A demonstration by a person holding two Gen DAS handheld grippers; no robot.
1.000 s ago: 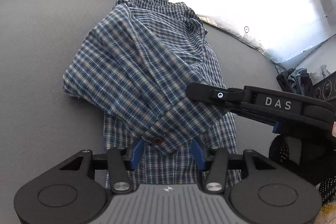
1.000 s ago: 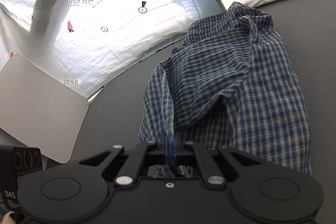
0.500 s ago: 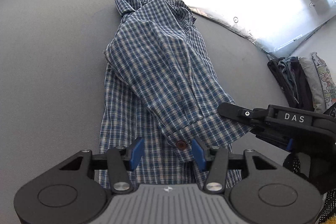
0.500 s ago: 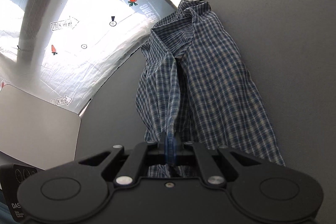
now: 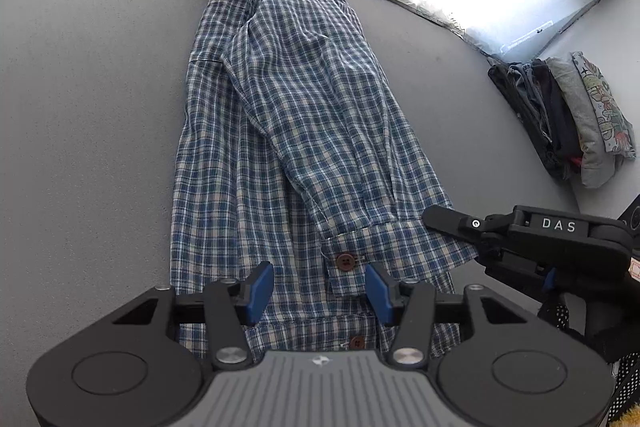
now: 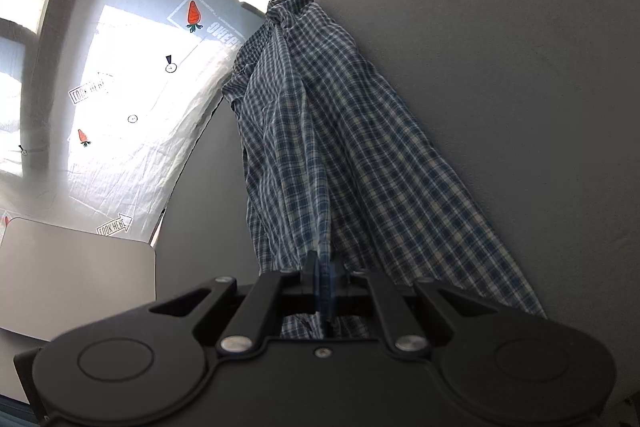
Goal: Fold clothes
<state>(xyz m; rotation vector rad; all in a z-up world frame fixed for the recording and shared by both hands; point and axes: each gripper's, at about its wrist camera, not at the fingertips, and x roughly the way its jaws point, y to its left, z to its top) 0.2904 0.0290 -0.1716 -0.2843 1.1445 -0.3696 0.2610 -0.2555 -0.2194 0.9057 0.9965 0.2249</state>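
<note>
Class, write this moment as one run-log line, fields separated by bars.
task: fold clothes | right gripper: shut on plaid shirt | left gripper: open, astride cuff | surface: grey table

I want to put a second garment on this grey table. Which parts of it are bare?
The grey table is bare to the left of the plaid shirt, out to its curved edge. A narrower bare strip lies between the shirt and the stack of folded clothes. Nearest the cameras it is crowded: both grippers work at the shirt's hem.
</note>
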